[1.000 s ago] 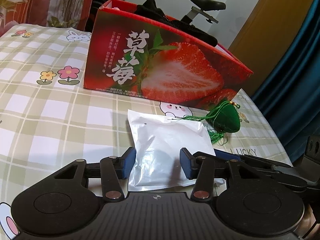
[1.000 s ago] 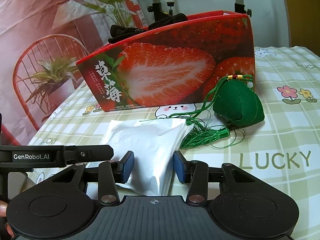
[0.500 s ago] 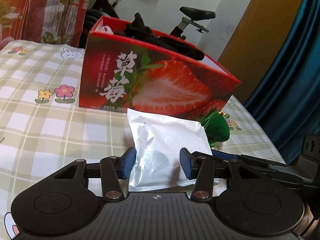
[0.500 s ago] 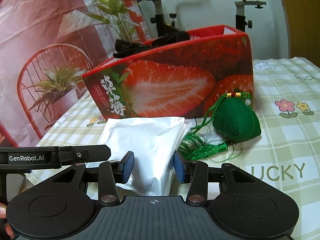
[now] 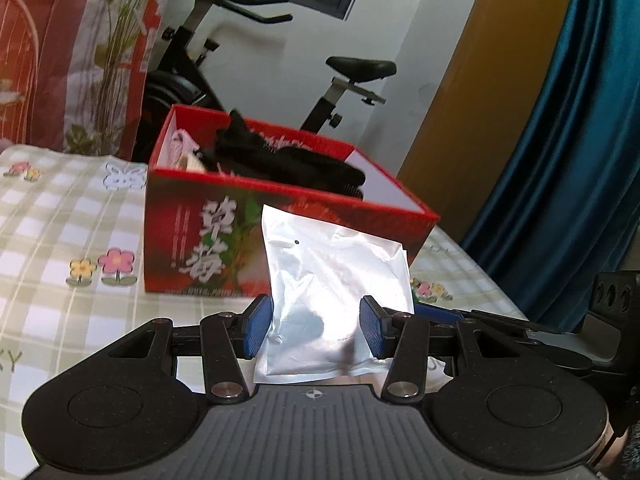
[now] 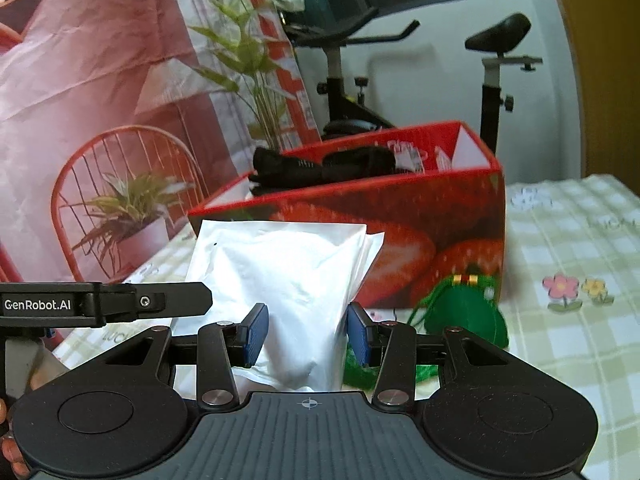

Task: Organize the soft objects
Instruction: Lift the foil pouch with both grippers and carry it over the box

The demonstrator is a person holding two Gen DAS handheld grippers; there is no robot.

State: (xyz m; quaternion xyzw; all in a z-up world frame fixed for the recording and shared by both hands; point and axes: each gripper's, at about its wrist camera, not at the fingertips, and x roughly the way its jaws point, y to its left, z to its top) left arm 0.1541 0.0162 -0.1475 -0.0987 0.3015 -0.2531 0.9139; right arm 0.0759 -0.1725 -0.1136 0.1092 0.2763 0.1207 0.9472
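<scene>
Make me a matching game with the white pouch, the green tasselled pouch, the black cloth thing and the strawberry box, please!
Things:
1. white pouch
2. green tasselled pouch
3. black cloth thing
4. strawberry box

Where:
a. standing on the checked tablecloth
b. lying inside the box
c. held up between the two grippers
d. lying on the cloth beside the box

Pairs: 1-c, 2-d, 3-b, 4-a
</scene>
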